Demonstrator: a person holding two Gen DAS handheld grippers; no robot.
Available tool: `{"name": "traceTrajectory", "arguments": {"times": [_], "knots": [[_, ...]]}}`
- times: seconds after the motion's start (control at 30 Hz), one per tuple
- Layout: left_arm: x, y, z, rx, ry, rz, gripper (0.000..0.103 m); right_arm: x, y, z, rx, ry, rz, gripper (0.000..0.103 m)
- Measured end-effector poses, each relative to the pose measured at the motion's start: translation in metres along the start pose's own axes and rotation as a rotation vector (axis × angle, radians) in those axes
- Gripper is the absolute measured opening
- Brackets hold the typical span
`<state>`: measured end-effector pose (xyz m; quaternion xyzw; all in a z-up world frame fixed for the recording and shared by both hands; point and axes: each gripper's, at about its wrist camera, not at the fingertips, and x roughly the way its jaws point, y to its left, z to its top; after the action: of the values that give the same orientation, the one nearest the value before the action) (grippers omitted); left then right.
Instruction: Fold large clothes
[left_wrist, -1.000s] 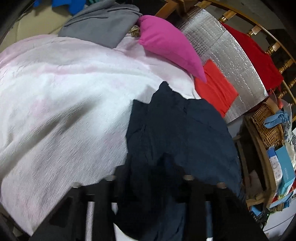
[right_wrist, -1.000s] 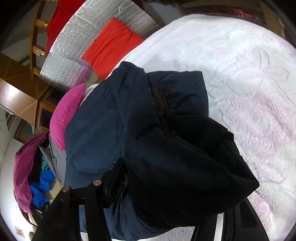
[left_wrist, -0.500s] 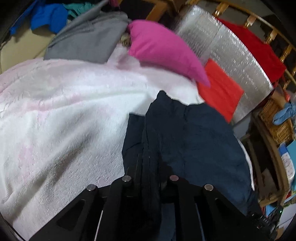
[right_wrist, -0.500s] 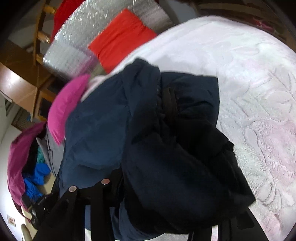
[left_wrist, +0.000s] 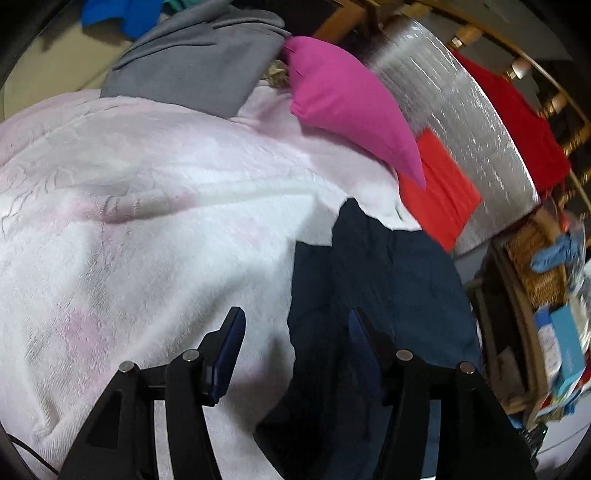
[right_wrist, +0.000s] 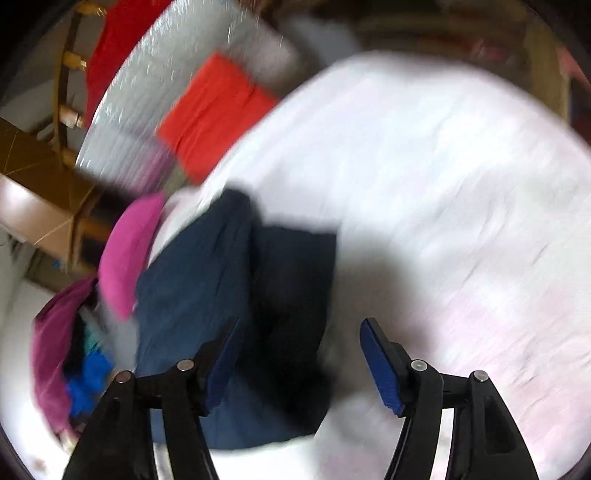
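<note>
Black gripper (left_wrist: 295, 334) frames, blue pads (silver screws).

One navy garment (left_wrist: 388, 280), one pink pillow (left_wrist: 347, 107), one white blanket (left_wrist: 147, 221), one orange cloth (left_wrist: 439, 192), one grey garment (left_wrist: 195, 62), one wicker basket (left_wrist: 535, 266).

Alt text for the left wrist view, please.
The left gripper is opening, its fingers apart over a folded navy garment lying on a white blanket. A pink pillow and grey garment lie beyond.
</note>
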<state>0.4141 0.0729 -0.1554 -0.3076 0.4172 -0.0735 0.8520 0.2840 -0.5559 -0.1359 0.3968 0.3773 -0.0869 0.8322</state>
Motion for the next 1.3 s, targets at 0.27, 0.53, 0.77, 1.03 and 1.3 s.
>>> {"name": "traceTrajectory", "arguments": {"times": [0.27,0.53,0.77,1.03,1.3], "knots": [[0.026,-0.014,0.004,0.015,0.04,-0.036,0.056,0.06,0.047,0.006,-0.131,0.067,0.016,0.062],[0.033,-0.039,-0.002,0.091,-0.001,-0.042,0.015,0.043,0.072,-0.01,-0.273,-0.083,-0.144,0.009],[0.046,-0.041,-0.005,0.128,0.01,0.02,0.016,0.066,0.046,-0.014,-0.232,-0.015,-0.334,0.0],[0.028,-0.046,-0.009,0.14,-0.032,0.017,0.017,0.016,0.049,0.003,-0.125,-0.117,-0.008,0.083],[0.026,-0.074,-0.026,0.369,-0.108,0.195,0.018,0.071,0.079,-0.005,-0.238,0.015,-0.067,0.05]]}}
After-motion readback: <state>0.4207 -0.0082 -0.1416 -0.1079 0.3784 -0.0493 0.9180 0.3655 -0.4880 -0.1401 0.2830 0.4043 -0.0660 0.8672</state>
